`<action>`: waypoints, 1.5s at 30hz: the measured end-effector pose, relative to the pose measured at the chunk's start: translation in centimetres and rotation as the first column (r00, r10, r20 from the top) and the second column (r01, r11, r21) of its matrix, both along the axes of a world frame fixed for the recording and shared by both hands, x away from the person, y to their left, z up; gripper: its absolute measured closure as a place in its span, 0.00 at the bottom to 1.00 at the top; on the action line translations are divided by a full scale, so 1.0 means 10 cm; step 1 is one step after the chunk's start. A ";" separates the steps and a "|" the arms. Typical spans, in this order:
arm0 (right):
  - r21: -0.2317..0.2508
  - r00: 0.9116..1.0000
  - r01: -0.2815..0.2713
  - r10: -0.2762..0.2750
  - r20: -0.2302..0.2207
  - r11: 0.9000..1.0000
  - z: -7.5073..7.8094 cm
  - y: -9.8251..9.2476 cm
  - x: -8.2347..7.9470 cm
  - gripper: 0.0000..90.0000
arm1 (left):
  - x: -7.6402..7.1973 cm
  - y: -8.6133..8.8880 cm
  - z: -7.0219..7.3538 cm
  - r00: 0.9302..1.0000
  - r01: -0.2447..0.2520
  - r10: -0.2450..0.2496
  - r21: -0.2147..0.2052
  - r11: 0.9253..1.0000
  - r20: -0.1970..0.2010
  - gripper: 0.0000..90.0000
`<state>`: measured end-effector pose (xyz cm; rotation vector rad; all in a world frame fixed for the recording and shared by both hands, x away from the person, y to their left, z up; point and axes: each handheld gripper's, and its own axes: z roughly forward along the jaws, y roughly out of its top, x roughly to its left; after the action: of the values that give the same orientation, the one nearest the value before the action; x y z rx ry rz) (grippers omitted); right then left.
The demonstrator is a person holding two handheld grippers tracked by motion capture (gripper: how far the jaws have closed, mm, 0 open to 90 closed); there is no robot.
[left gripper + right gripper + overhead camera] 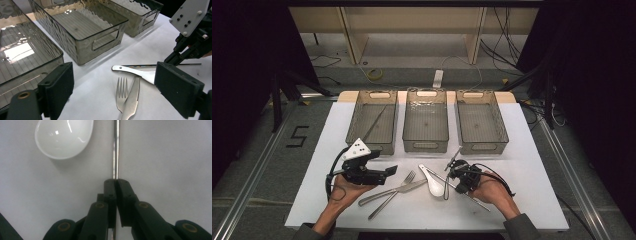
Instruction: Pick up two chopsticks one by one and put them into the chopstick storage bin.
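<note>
Nearest the person, beside the white spoon (63, 138), the right gripper (115, 182) has its jaws pinched tight on a thin metal chopstick (115, 150) lying on the white table (522, 165). Left of the spoon, past the fork (404, 182) and knife (387, 192), the left gripper (384, 172) hovers with jaws wide apart, empty. Beyond the spoon stand three grey bins (426, 125).

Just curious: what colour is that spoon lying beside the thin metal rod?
The glossy ceramic spoon is white, clearest in the right gripper view.
</note>
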<state>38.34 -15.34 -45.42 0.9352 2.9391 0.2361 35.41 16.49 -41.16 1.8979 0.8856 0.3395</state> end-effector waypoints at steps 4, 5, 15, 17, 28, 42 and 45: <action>0.002 1.000 -0.012 0.012 0.012 1.000 0.02 -0.04 0.01 0.97 | 0.00 -0.01 0.00 1.000 0.008 -0.008 0.006 1.000 -0.003 0.17; 0.005 1.000 -0.019 0.019 0.016 1.000 0.03 -0.05 0.01 0.97 | 0.00 -0.01 0.00 1.000 0.009 -0.009 0.005 1.000 -0.001 0.17; 0.026 0.998 -0.020 0.019 0.054 0.999 0.17 -0.15 0.01 0.97 | 0.00 -0.04 -0.01 1.000 0.022 -0.022 0.008 1.000 -0.002 0.18; 0.031 0.998 -0.020 0.019 0.053 0.999 0.18 -0.15 0.01 0.97 | 0.00 -0.04 -0.01 1.000 0.024 -0.024 0.007 1.000 -0.004 0.18; 0.093 0.996 -0.003 -0.005 0.087 0.996 0.34 -0.25 -0.01 0.97 | 0.00 -0.04 -0.02 1.000 0.027 -0.027 0.008 1.000 -0.008 0.18; 0.147 0.985 -0.098 0.075 0.154 0.984 0.70 -0.13 -0.21 0.97 | 0.09 -0.33 -0.15 0.989 0.144 -0.138 0.144 0.979 -0.046 0.18; 0.152 0.982 -0.130 0.105 0.158 0.980 0.74 -0.06 -0.27 0.97 | 0.08 -0.42 -0.20 0.981 0.195 -0.188 0.193 0.962 -0.053 0.18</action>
<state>35.63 -15.98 -37.98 0.7232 2.8720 0.5335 36.23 12.27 -43.13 2.1600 0.7038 0.2865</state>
